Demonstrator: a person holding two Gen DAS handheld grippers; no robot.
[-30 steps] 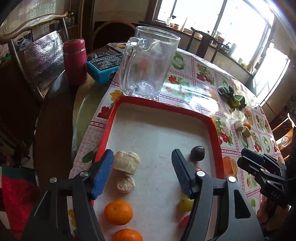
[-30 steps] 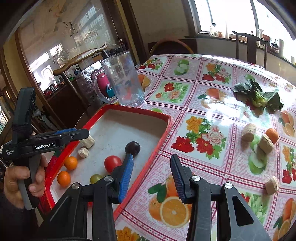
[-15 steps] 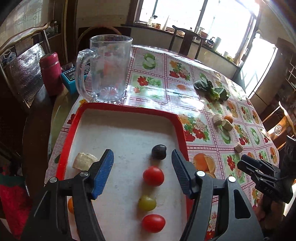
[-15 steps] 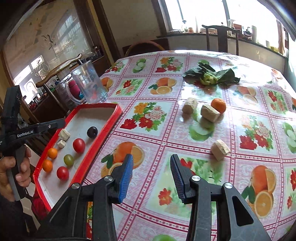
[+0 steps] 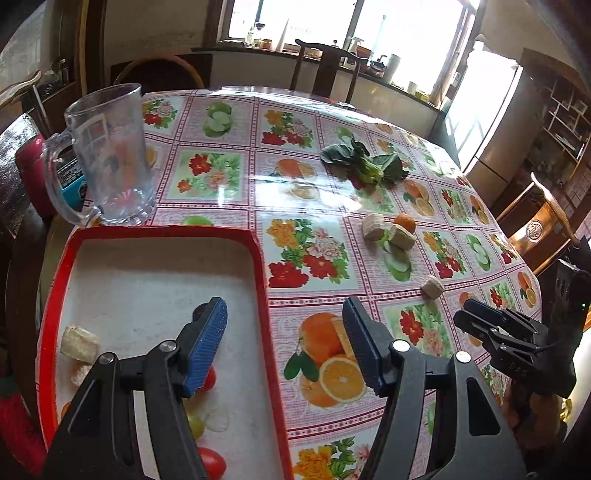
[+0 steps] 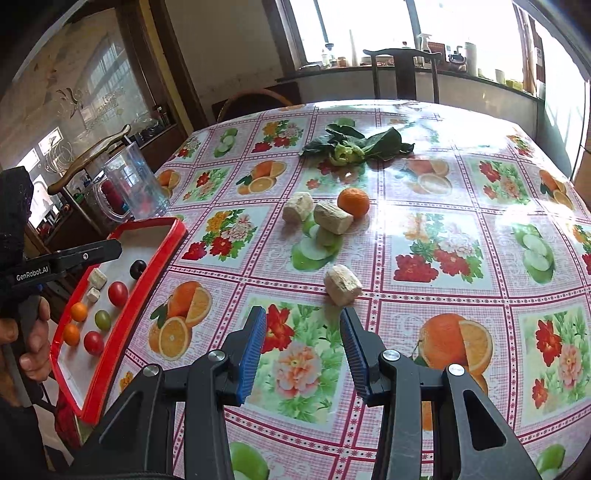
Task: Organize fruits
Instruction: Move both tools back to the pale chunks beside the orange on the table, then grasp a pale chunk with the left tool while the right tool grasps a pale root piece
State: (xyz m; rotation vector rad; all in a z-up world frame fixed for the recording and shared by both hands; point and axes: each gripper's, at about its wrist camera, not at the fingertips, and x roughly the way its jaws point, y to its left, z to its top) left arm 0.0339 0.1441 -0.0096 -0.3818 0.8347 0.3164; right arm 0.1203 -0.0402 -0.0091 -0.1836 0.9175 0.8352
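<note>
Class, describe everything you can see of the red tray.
The red tray is a shallow rectangle with rounded corners, a glossy raised red rim and a pale speckled floor. It lies flat at the table's left edge, beside a clear glass mug. Inside sit tomatoes, small oranges, a dark plum and pale chunks. Neither tool touches it.

A round table (image 6: 480, 258) covered with a glossy fruit-and-flower oilcloth (image 5: 314, 206) fills the room. Behind it stands a dark wooden chair (image 6: 404, 74) under bright windows (image 6: 351, 26), whose sill (image 6: 424, 68) carries bottles and jars. Daylight glares on the cloth. At the right are wooden shelves (image 5: 557, 122).
</note>
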